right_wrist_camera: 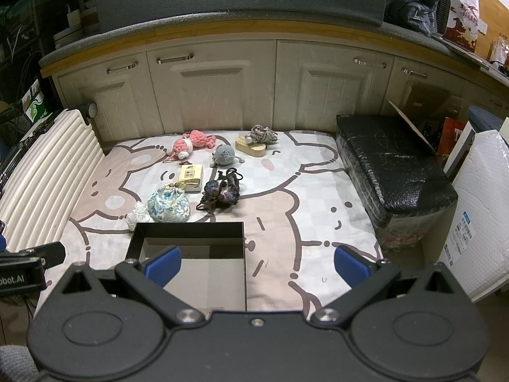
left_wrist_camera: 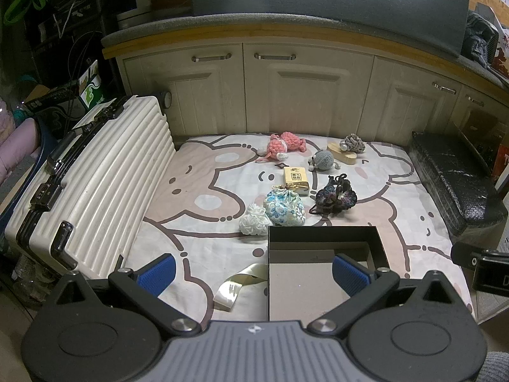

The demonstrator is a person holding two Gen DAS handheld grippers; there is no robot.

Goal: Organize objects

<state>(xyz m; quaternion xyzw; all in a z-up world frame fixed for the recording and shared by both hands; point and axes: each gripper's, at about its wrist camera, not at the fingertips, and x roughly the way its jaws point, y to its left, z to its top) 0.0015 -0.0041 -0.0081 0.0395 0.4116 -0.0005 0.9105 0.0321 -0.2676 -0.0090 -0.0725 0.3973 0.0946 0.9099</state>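
Both claws, left (left_wrist_camera: pixel 253 272) and right (right_wrist_camera: pixel 257 264), gape wide, empty. Open box (left_wrist_camera: pixel 321 234) sits nearest, ready to receive; trinkets cluster at its 12 o'clock: pouch (left_wrist_camera: pixel 284 207), gold packet (left_wrist_camera: pixel 296 177).

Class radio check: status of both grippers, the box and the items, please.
Left gripper open, right gripper open, both empty. Box empty. Floral pouch nearest, nothing blocking.

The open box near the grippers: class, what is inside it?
Nothing shows inside the box: only its dark walls and bare grey floor. The right gripper hides the nearest part of the floor, so that strip cannot be checked.
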